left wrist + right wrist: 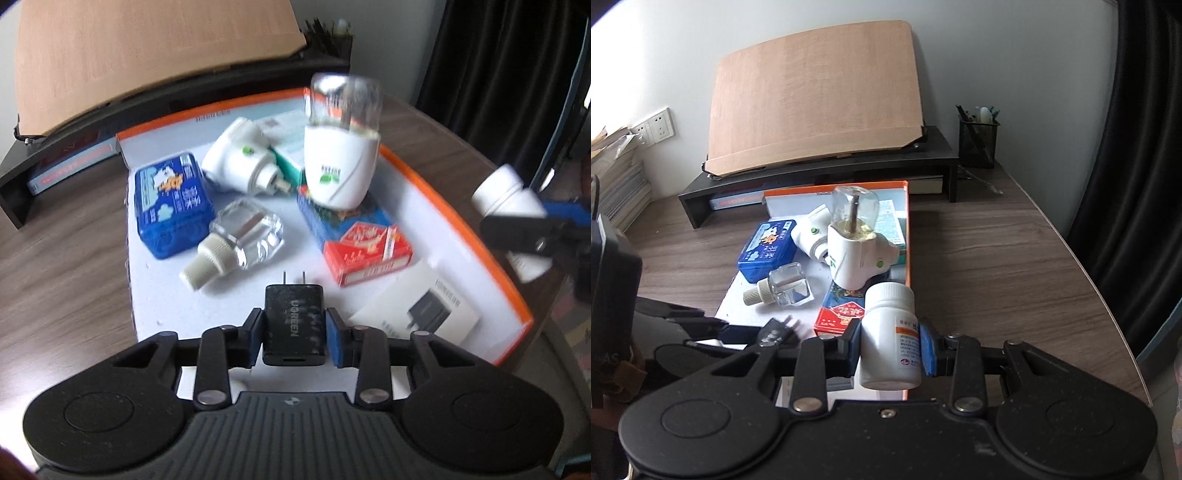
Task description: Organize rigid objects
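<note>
My left gripper (293, 326) is shut on a black UGREEN charger (293, 321), prongs forward, over the near end of the orange-rimmed tray (461, 206). My right gripper (892, 347) is shut on a white pill bottle (890, 332), held over the tray's right rim (907, 236); bottle and gripper also show in the left wrist view (513, 195). In the tray lie a blue tin (171, 203), a clear refill bottle (236, 240), a white plug-in unit (240, 158), an upright white vaporizer with a glass bottle (341, 147) on a red-blue box (354, 240), and a white booklet (421, 310).
A black monitor riser (827, 177) with a leaning wooden board (816, 96) stands behind the tray. A mesh pen holder (979, 136) is at the back right. Stacked papers (617, 177) are at the left. The wooden desk (1015, 258) curves off at the right.
</note>
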